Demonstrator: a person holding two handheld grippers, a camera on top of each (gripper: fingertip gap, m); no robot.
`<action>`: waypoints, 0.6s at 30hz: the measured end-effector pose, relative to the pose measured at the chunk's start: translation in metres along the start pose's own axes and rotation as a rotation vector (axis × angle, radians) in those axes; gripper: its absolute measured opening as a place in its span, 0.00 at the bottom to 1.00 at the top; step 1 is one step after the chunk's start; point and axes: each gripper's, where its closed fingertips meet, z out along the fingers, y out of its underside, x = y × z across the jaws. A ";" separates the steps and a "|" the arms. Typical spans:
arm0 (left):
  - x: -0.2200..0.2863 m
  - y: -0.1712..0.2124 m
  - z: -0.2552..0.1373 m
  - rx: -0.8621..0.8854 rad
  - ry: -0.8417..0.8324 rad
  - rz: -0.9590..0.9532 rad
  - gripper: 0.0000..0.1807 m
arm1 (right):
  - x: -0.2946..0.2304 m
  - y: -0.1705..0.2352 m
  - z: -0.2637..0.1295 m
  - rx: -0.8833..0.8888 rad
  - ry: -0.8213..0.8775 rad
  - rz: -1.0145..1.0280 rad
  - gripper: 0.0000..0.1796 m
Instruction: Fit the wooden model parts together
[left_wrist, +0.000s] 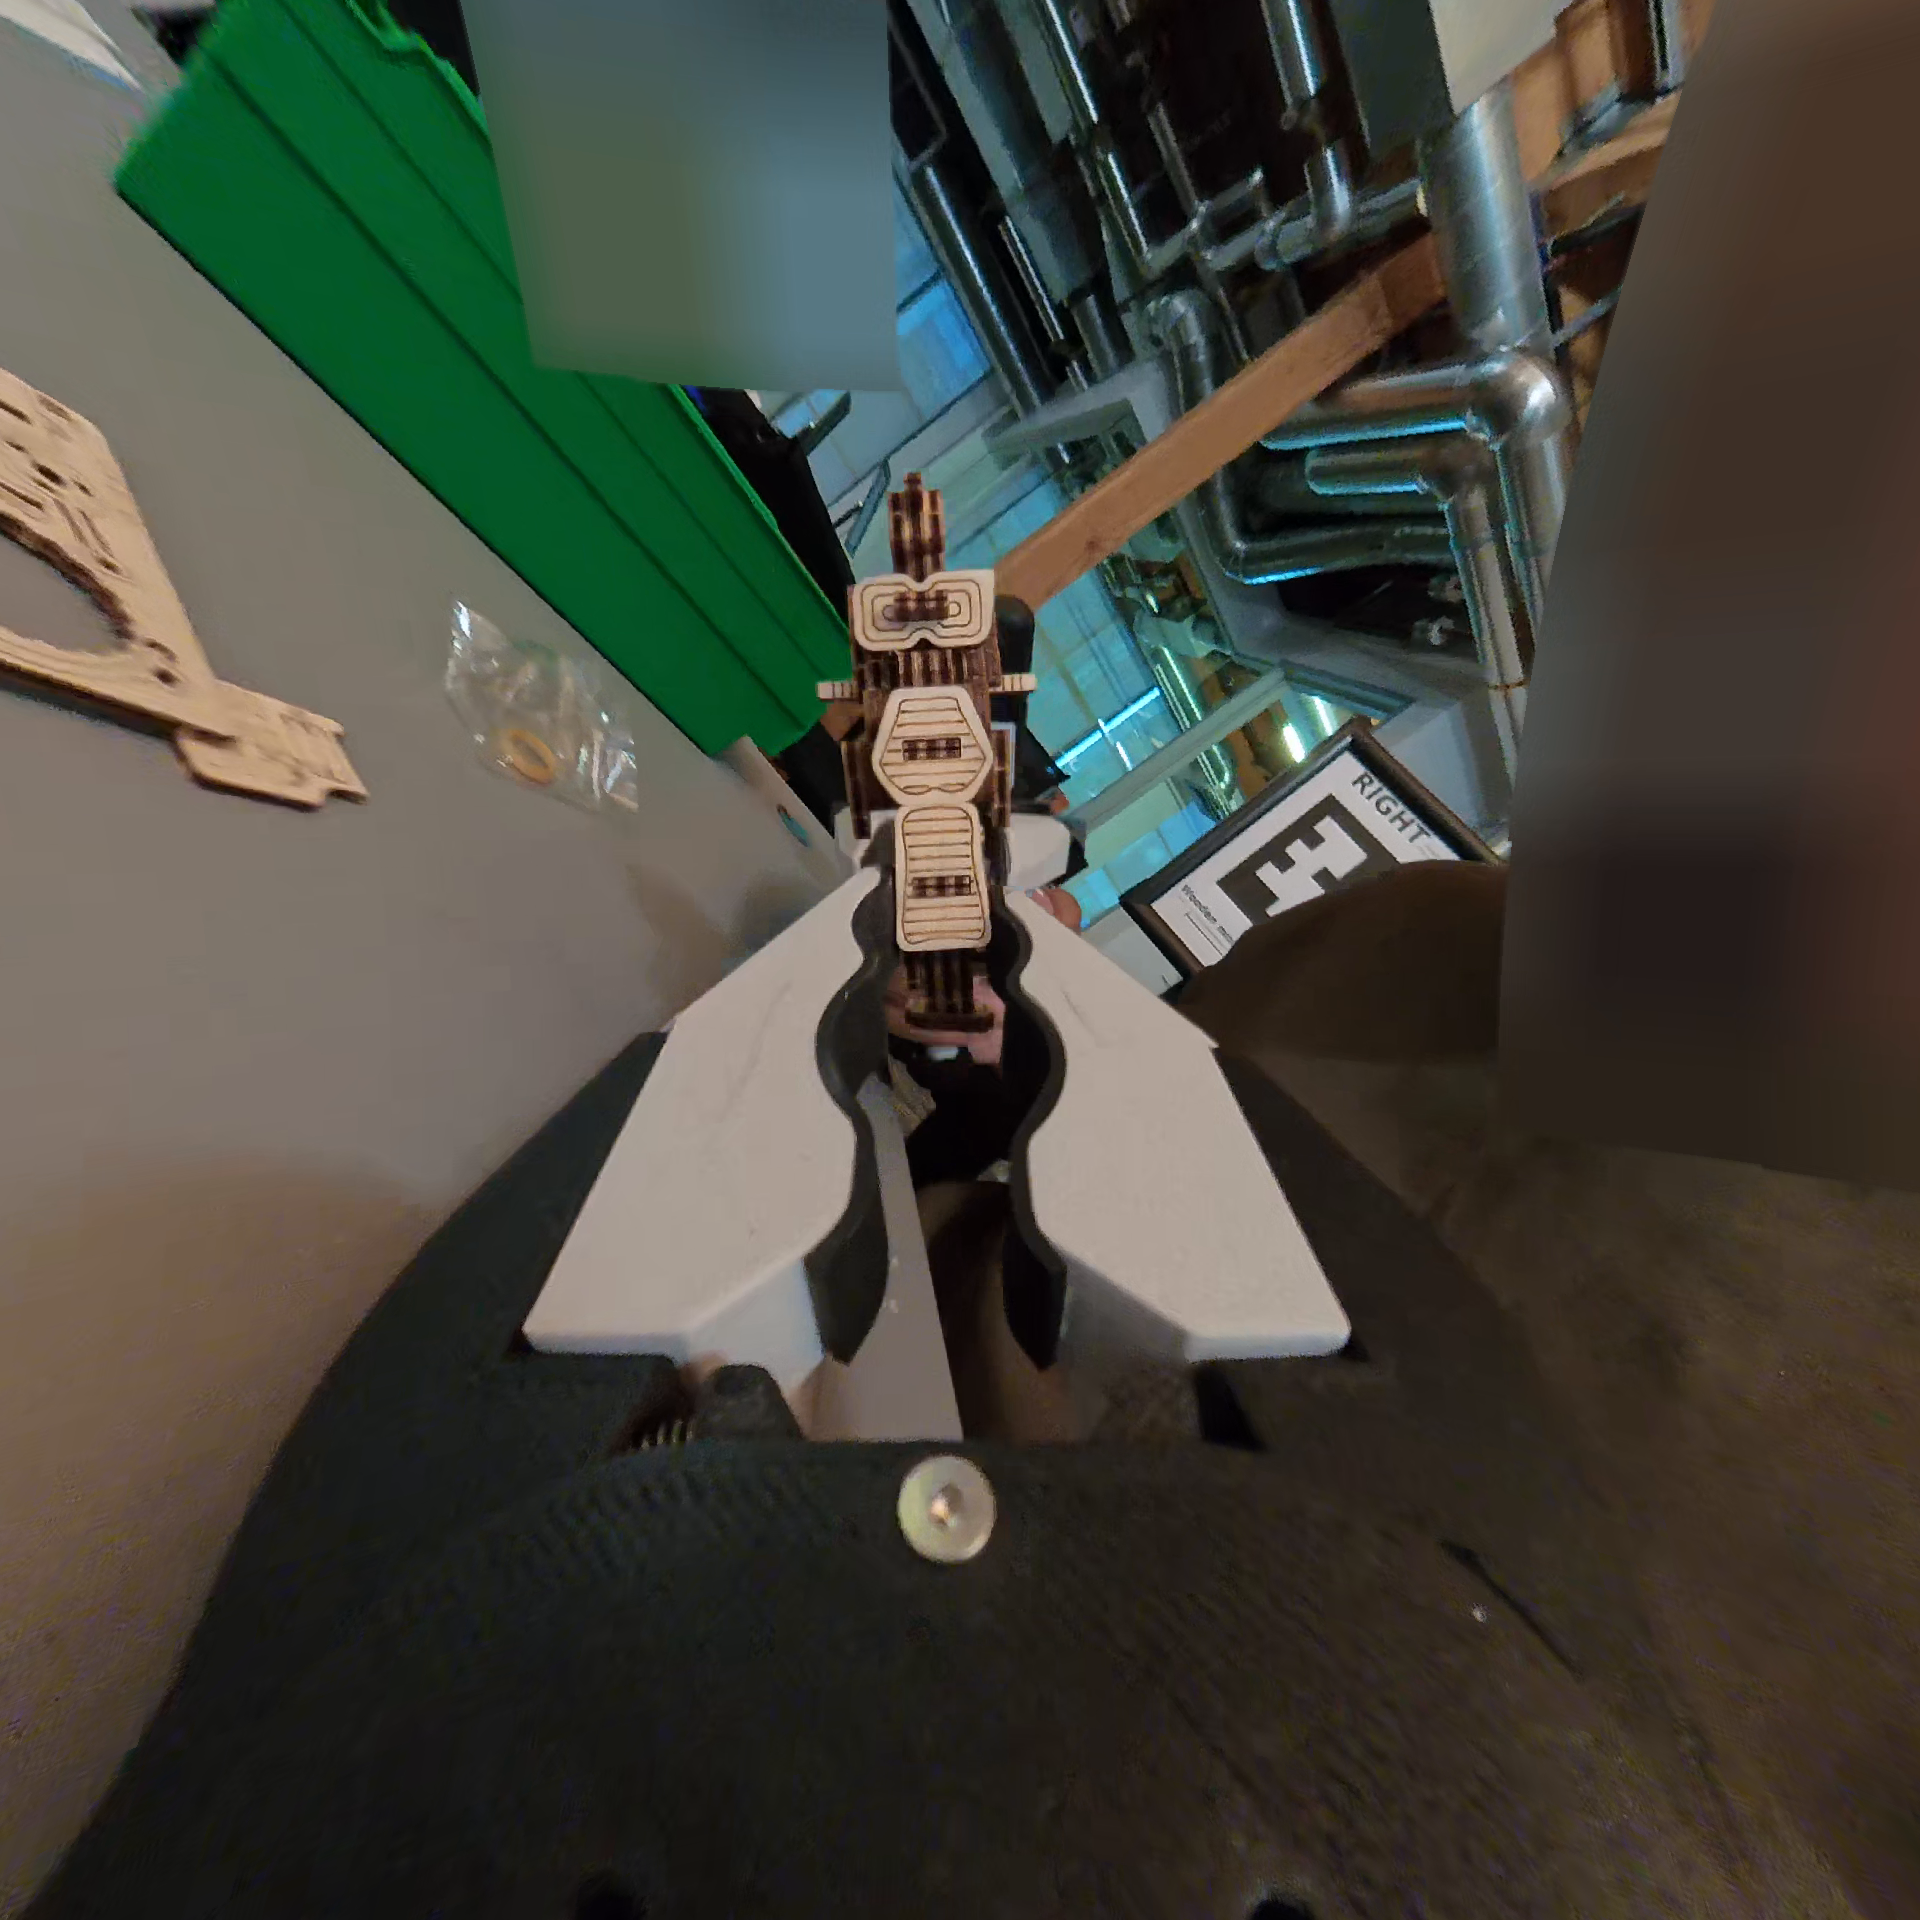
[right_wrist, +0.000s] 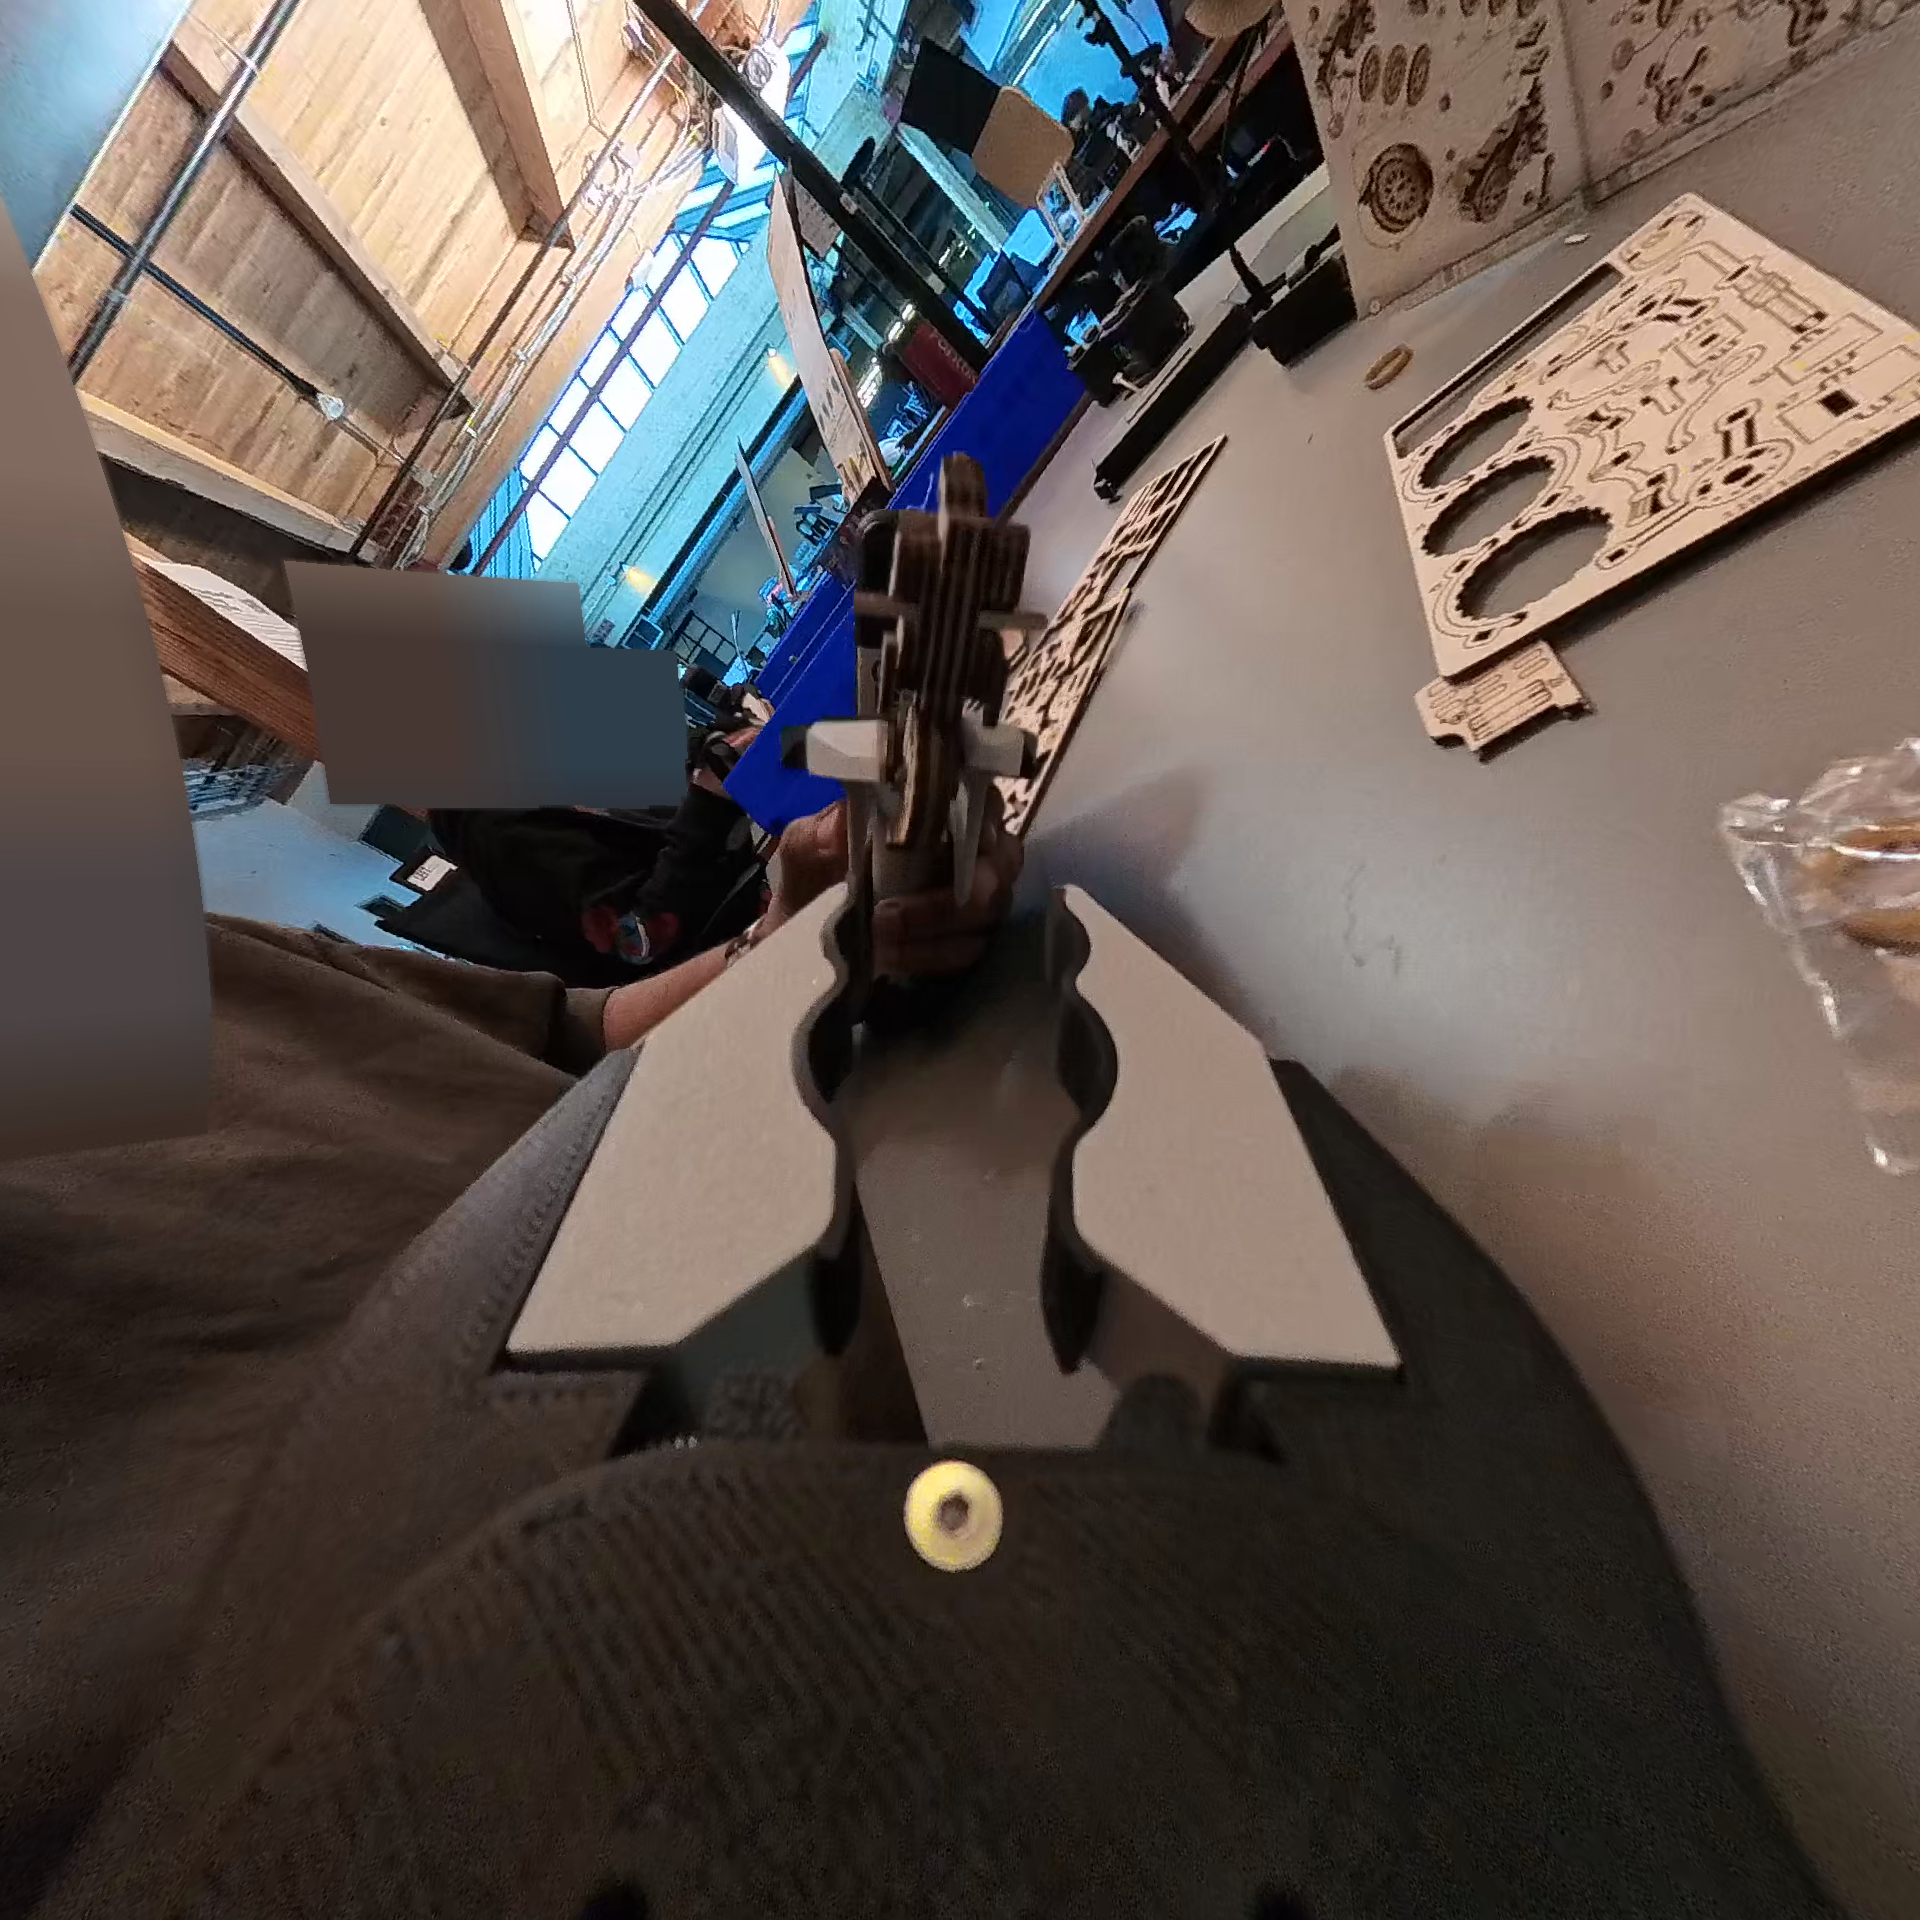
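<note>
- Well, starting at my left, the grey table (left_wrist: 260, 987) carries a punched-out wooden sheet (left_wrist: 125, 644) and a small clear bag (left_wrist: 540, 717) with a ring in it, both lying well apart from my tools.
- My left gripper (left_wrist: 940, 940) is clenched on the wooden model (left_wrist: 935, 748), pinching its lower end at the fingertips so the stacked assembly stands up beyond them, lifted off the table.
- In the right wrist view the same model (right_wrist: 940, 665) sits ahead of my right gripper (right_wrist: 951, 914), whose jaws stand released with nothing between them; the other tool's white fingers (right_wrist: 842, 748) show clasping the model from its far side.
- Further right, more part sheets (right_wrist: 1652, 436) lie flat on the table, and another crinkled bag (right_wrist: 1829, 914) sits at the edge.
- I judge the model light and stiff but brittle: thin laser-cut plywood layers with small tabs that could snap under a sideways squeeze.
- I'd take hold across the broad flat faces of the thick middle stack, not the thin cross-tabs or the narrow top, and press any joint straight along its slot.
</note>
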 end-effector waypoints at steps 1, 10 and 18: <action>-0.001 -0.005 -0.003 0.018 -0.003 0.005 0.08 | 0.001 0.000 0.000 -0.003 0.001 -0.001 0.18; -0.021 -0.026 -0.017 0.129 -0.027 -0.147 0.08 | 0.008 0.003 0.005 -0.030 0.004 0.002 0.18; -0.020 -0.026 -0.018 0.136 -0.013 -0.165 0.08 | 0.008 0.004 0.007 -0.035 -0.008 0.016 0.15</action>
